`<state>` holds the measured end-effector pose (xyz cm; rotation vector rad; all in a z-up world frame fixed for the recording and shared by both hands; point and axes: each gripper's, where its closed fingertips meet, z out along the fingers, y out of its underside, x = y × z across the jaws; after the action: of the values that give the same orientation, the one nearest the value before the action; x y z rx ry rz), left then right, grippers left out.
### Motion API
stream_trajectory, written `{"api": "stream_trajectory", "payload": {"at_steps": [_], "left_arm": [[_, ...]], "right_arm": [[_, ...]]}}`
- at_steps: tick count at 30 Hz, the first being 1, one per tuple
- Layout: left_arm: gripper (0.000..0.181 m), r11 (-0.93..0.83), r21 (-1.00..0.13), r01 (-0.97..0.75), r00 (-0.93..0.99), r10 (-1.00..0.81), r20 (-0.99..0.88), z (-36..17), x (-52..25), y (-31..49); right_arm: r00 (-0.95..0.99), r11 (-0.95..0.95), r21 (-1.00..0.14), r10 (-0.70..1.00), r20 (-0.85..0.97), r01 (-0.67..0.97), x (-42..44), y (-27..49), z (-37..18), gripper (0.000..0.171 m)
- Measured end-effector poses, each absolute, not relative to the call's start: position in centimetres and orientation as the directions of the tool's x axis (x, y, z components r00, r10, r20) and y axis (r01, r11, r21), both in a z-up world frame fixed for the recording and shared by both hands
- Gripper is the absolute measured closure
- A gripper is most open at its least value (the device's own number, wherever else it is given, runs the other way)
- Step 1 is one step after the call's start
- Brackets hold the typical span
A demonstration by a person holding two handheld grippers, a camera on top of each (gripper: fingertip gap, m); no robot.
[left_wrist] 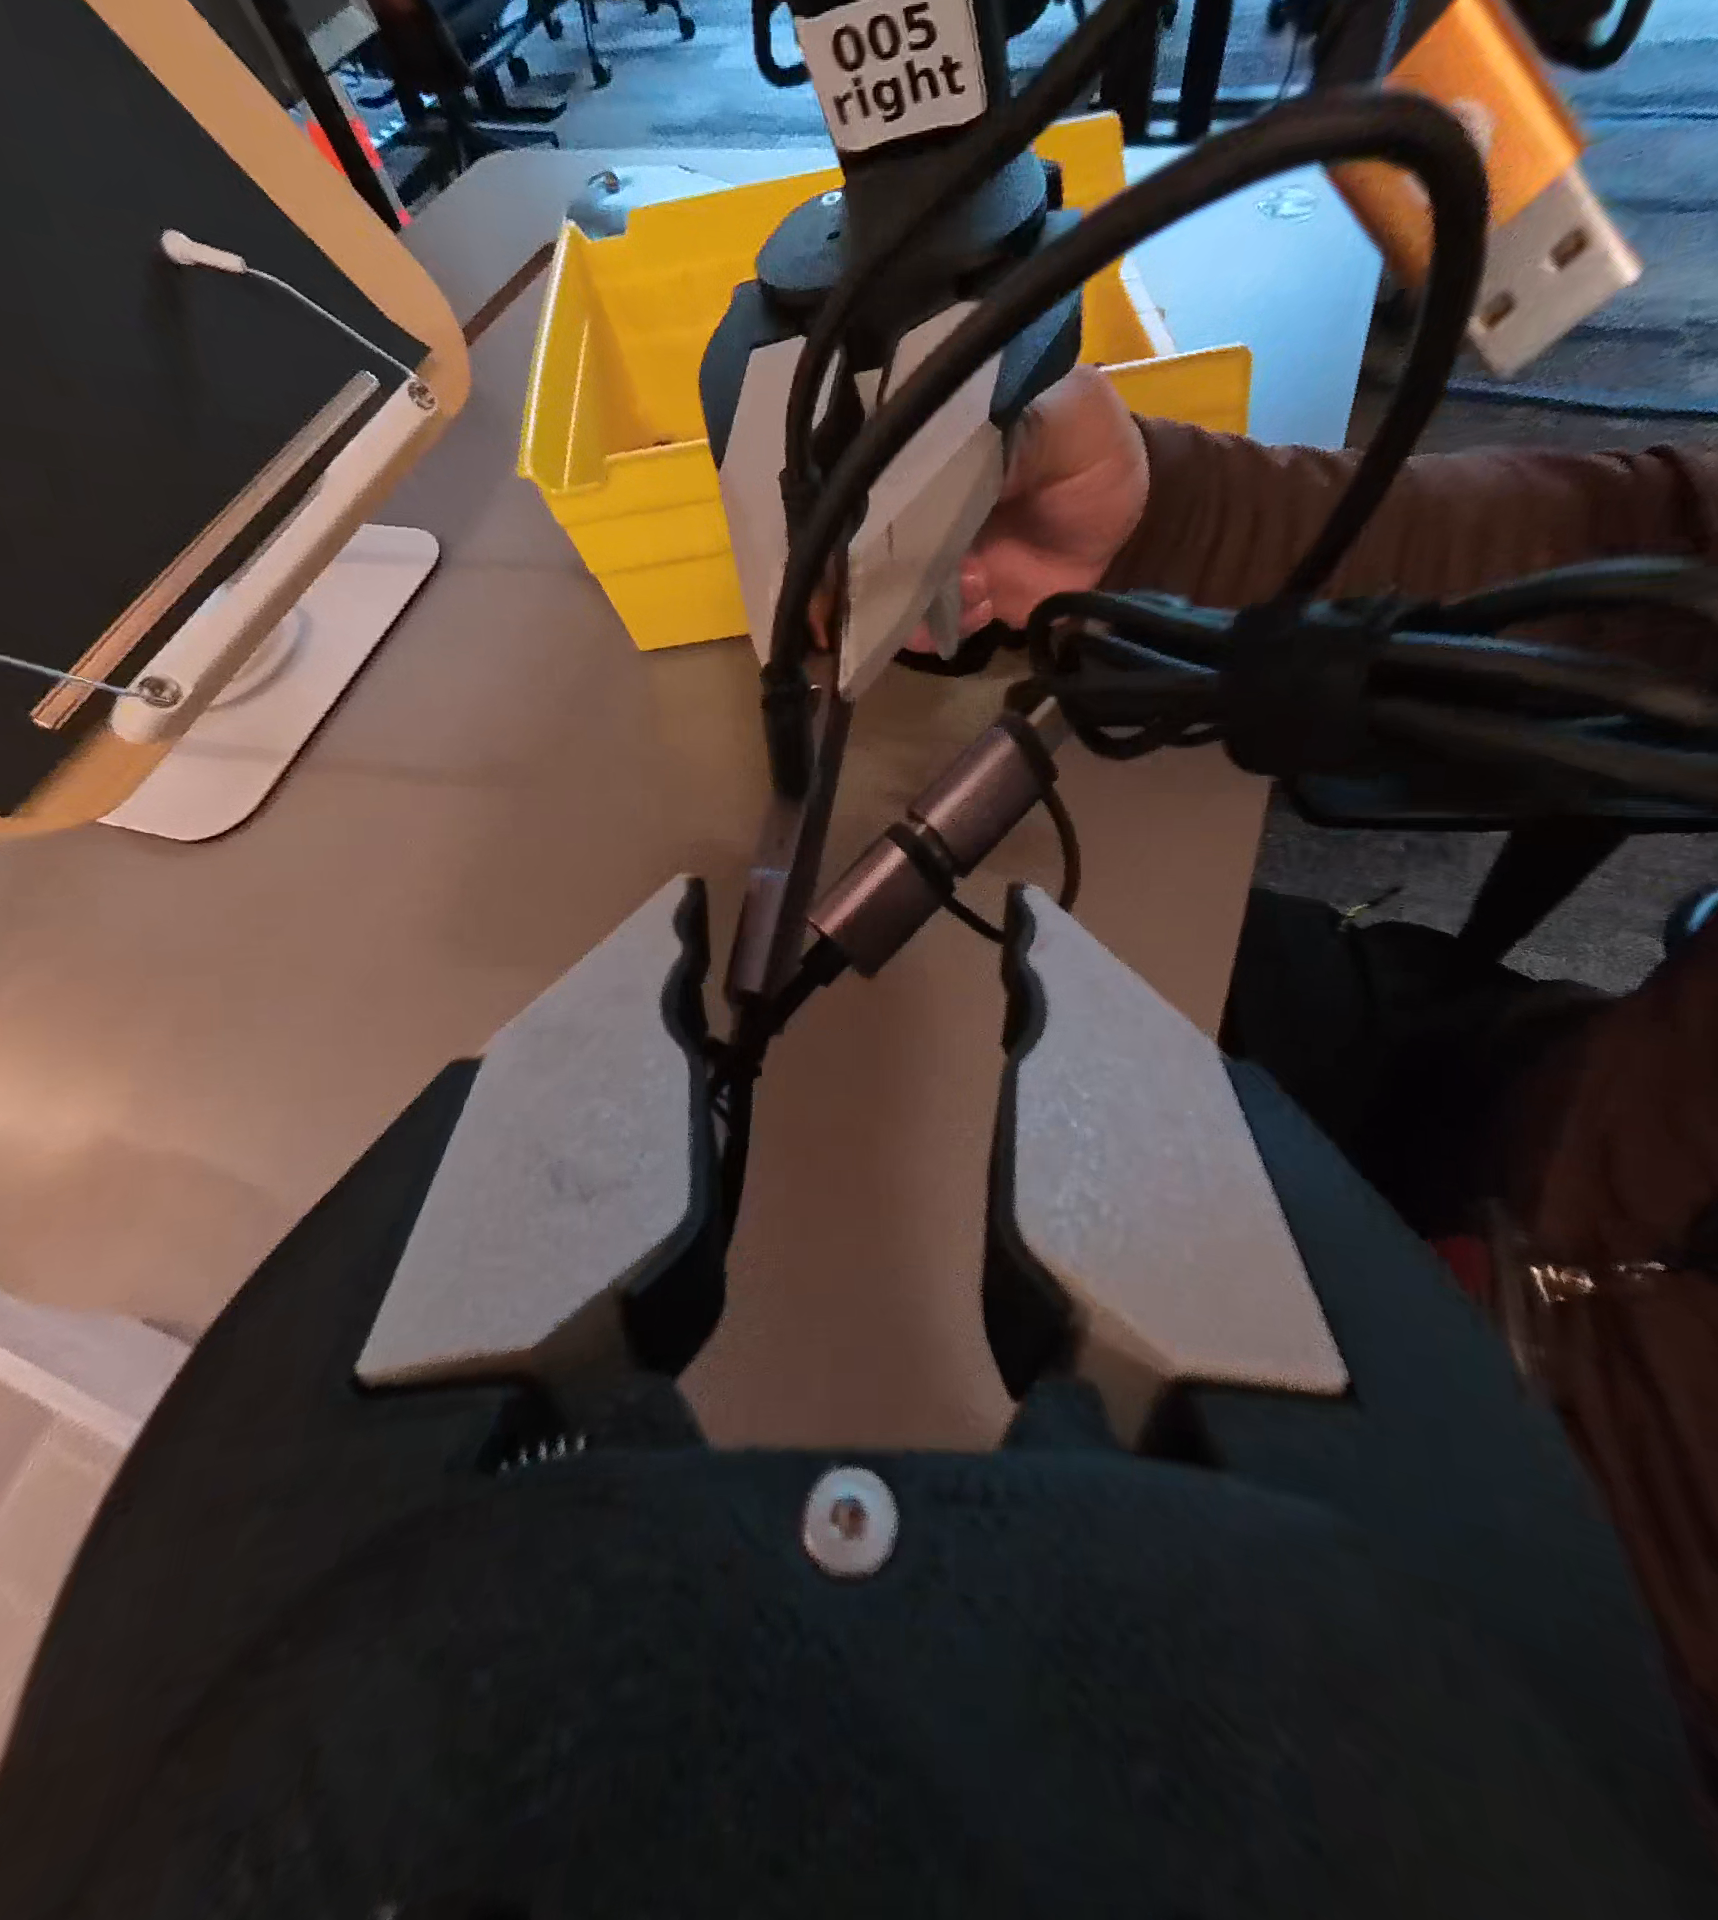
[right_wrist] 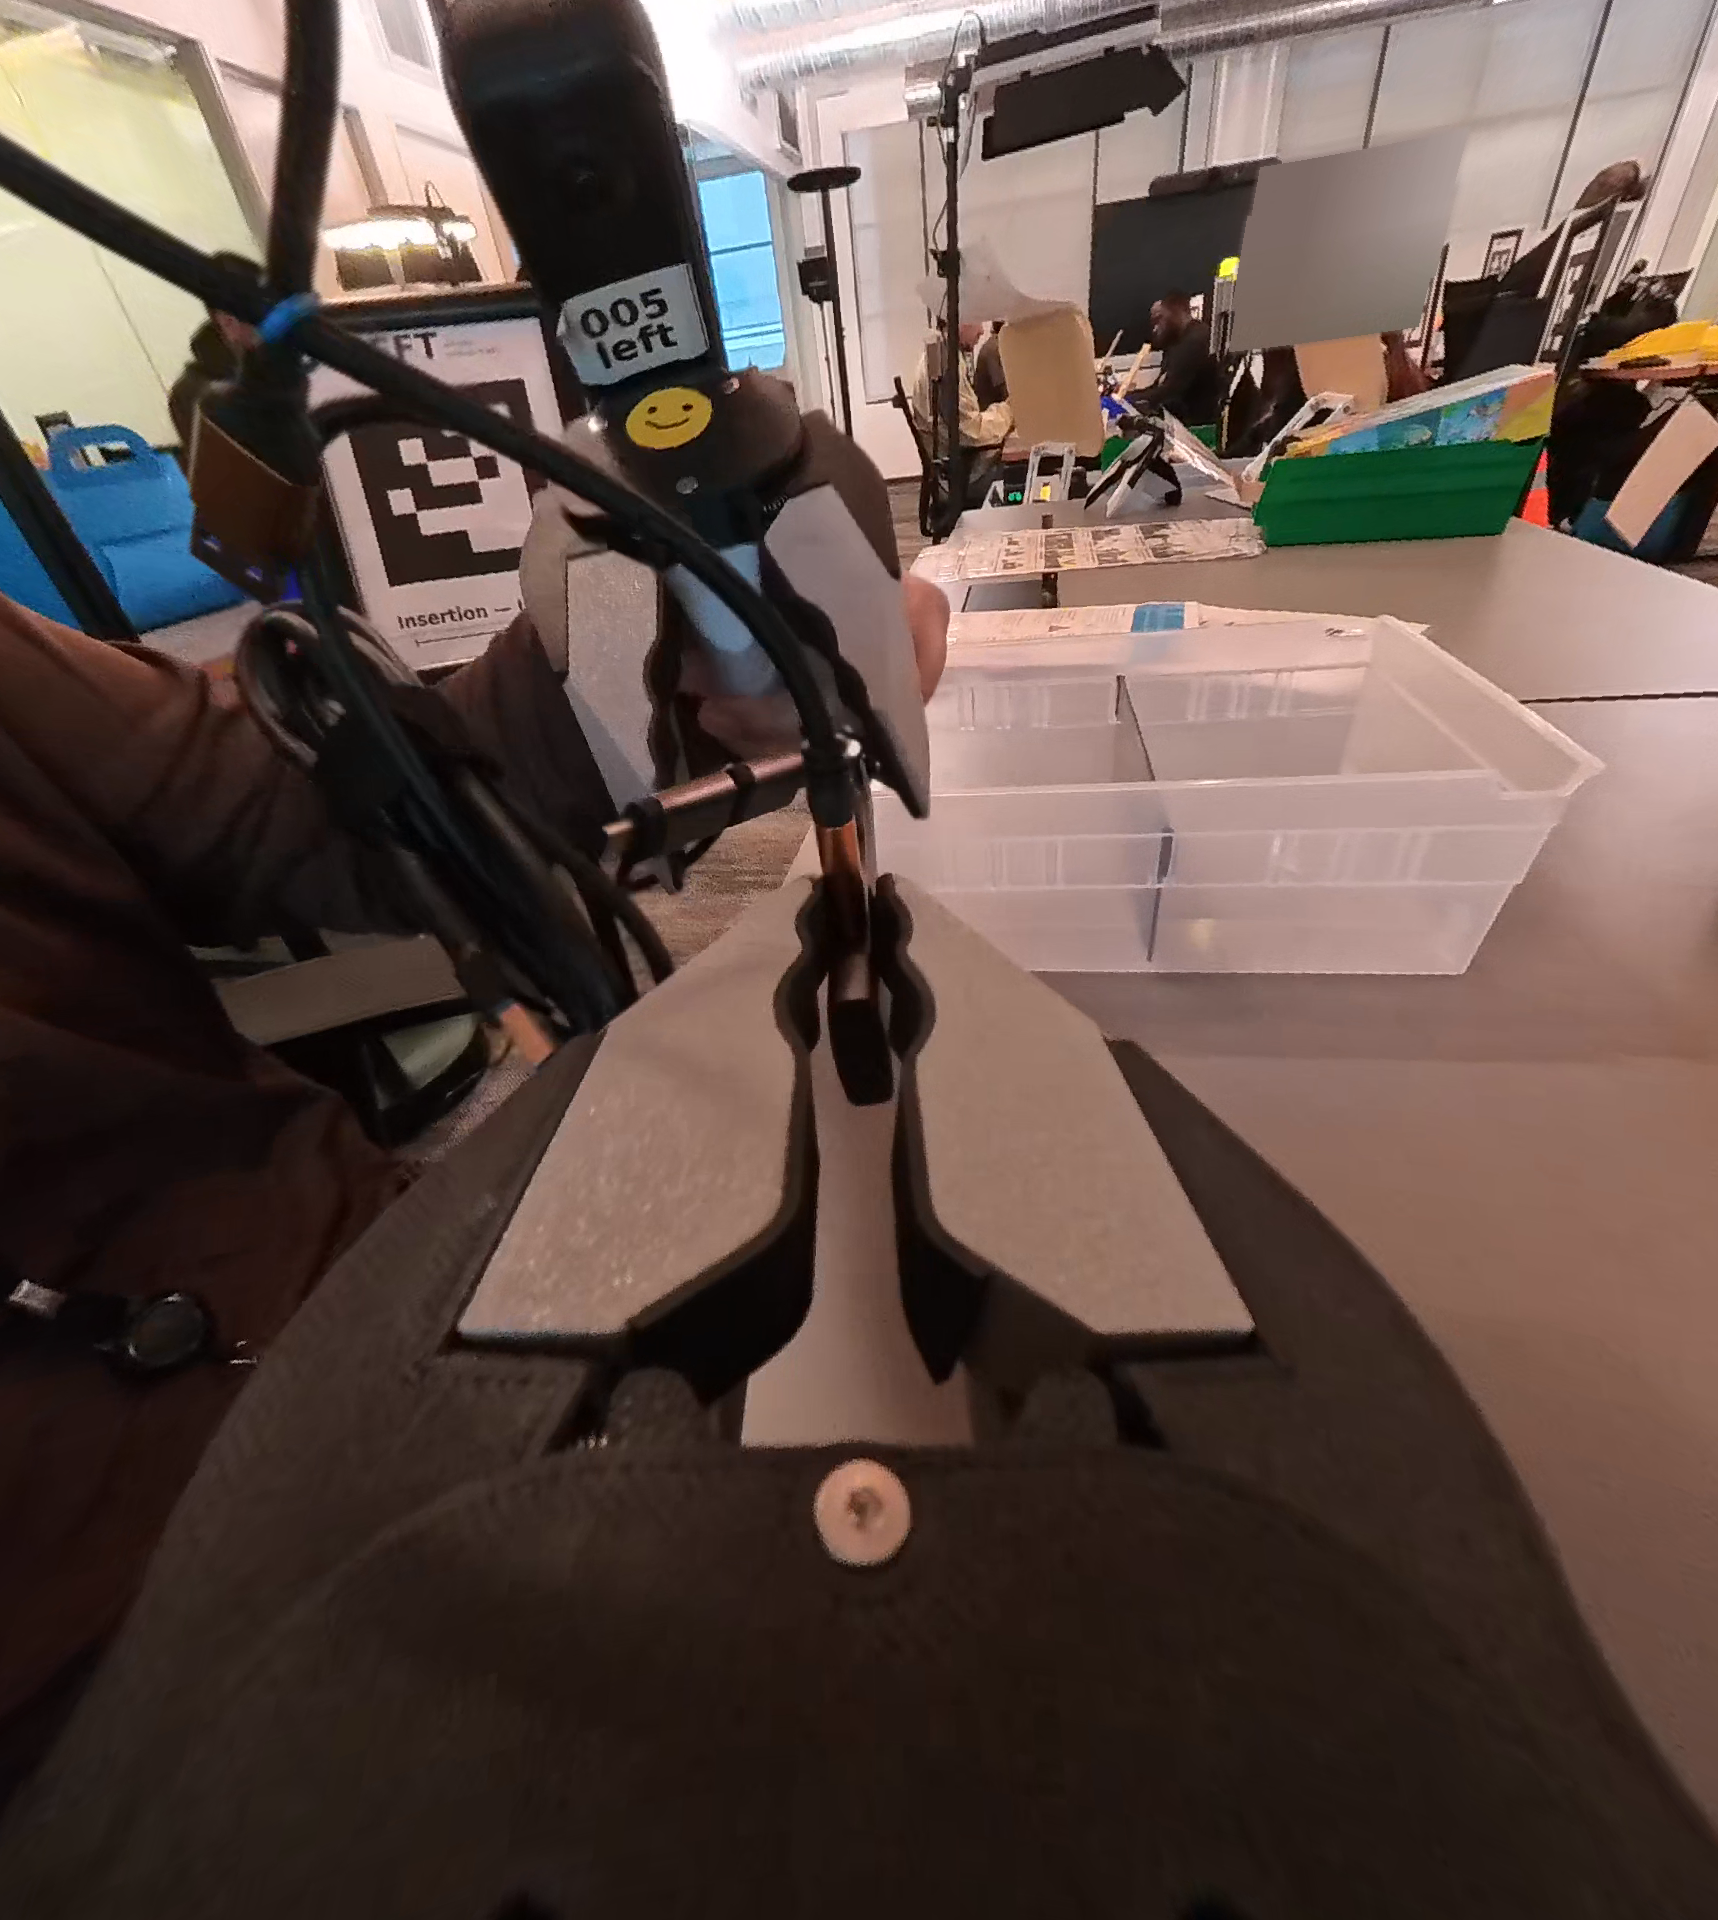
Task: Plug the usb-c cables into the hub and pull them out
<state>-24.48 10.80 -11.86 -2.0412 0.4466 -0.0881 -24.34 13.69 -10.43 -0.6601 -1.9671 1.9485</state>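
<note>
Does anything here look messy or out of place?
The black cables look tangled: they loop in mid-air around the right hand-held gripper and between the fingers of the left hand-held gripper. Nothing looks spilled or broken.

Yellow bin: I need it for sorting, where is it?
In the left wrist view, the yellow bin sits on the table behind the right gripper, right of the stand.

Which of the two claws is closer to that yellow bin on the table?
The right claw. It hangs just in front of the yellow bin, shut on a dark plug. The left claw is open and farther back, behind the right one.
</note>
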Motion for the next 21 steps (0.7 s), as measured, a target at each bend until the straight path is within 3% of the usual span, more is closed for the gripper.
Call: {"api": "stream_trajectory", "payload": {"at_steps": [3, 8, 13, 16, 19, 21], "left_arm": [[0.122, -0.393, -0.882, -0.261, 0.930, -0.347, -0.121, -10.2, -24.9, 9.6], [0.146, -0.291, -0.953, -0.088, 0.973, -0.232, -0.019, -5.2, -27.8, 8.5], [0.132, -0.481, -0.861, -0.166, 0.950, -0.313, -0.008, -9.8, -25.5, 10.3], [0.138, -0.532, -0.826, -0.187, 0.932, -0.362, 0.023, -11.8, -24.2, 11.5], [0.162, -0.566, -0.790, -0.235, 0.923, -0.385, 0.001, -13.6, -23.6, 12.8], [0.165, -0.575, -0.760, -0.304, 0.914, -0.400, -0.064, -14.6, -23.5, 13.3]], "right_arm": [[-0.856, 0.018, -0.995, 0.511, -0.079, 0.103, -24.1, 13.4, -10.8, 0.166], [-0.868, 0.056, -0.997, 0.496, -0.023, 0.058, -23.6, 12.5, -10.7, 0.166], [-0.853, 0.039, -0.998, 0.522, -0.017, 0.043, -24.0, 12.8, -10.3, 0.166], [-0.847, -0.001, -0.999, 0.530, -0.034, 0.040, -24.0, 13.2, -9.9, 0.166], [-0.869, -0.062, -0.996, 0.487, -0.081, 0.058, -23.8, 13.0, -9.4, 0.167], [-0.875, -0.065, -0.995, 0.473, -0.100, 0.078, -23.8, 12.9, -9.6, 0.167]]}}
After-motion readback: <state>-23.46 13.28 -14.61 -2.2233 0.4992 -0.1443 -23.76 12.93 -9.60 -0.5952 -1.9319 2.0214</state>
